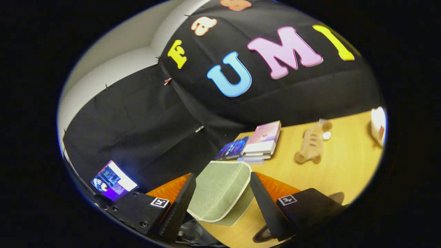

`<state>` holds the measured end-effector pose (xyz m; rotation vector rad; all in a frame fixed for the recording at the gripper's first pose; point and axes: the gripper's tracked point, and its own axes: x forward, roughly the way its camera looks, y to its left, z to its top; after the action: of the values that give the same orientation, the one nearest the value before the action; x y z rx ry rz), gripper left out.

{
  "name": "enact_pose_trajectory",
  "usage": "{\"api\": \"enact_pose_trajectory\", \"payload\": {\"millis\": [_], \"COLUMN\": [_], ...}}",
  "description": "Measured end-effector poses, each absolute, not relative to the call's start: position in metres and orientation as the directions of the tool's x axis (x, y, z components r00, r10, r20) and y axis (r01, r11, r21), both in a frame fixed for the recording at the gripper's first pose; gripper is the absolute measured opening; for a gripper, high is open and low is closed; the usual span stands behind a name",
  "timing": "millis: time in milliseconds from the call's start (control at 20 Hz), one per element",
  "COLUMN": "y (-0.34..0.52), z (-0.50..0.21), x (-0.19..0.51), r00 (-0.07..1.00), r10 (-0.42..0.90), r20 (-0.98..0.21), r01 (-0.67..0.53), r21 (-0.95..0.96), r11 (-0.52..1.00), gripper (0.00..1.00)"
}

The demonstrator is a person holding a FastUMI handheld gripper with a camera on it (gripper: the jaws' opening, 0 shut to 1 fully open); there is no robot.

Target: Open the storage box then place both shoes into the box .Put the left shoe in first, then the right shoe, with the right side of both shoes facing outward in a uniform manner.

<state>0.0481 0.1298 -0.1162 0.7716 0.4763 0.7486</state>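
Note:
My gripper (222,175) is shut on a pale green woven fabric panel (220,193) with white piping along its rim. It looks like the storage box's lid, though I cannot tell for sure. The panel fills the gap between the two fingers (181,203), both fingers press against its sides, and its rounded end hangs down toward me. The whole view is tilted, and the panel is lifted above the wooden table (344,168). A dark rounded shape (263,235) lies on the table just under the right finger, too cut off to identify.
Beyond the fingers a stack of books (263,141) and a blue book (232,148) lie at the table's far edge. A tan plush toy (311,144) lies to their right, and a white object (378,125) further right. A lit screen (113,181) glows left of the left finger.

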Motion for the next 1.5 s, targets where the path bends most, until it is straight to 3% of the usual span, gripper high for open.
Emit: {"api": "enact_pose_trajectory", "payload": {"millis": [250,600,900,1100,1200,1250,1300,1400,1500], "y": [0.155,0.216,0.244,0.251,0.250,0.247,0.249,0.251,0.245], "z": [-0.176,-0.221,-0.234,-0.233,-0.228,-0.224,-0.220,-0.223,-0.213], "x": [0.056,0.035,0.030,0.031,0.032,0.035,0.035,0.034,0.033], "r00": [0.481,0.279,0.223,0.213,0.215,0.220,0.226,0.232,0.249], "r10": [0.870,0.958,0.975,0.974,0.969,0.964,0.959,0.957,0.943], "r20": [-0.111,-0.061,0.018,0.077,0.121,0.147,0.169,0.174,0.222], "r01": [-0.284,-0.143,-0.036,0.009,0.029,0.040,0.053,0.068,0.070], "r21": [0.919,0.984,0.999,0.997,0.991,0.986,0.981,0.979,0.967], "r11": [0.274,0.105,-0.010,-0.081,-0.130,-0.159,-0.185,-0.194,-0.246], "gripper": [0.97,0.96,0.96,0.86,0.86,0.83,0.72,0.68,0.36]}}
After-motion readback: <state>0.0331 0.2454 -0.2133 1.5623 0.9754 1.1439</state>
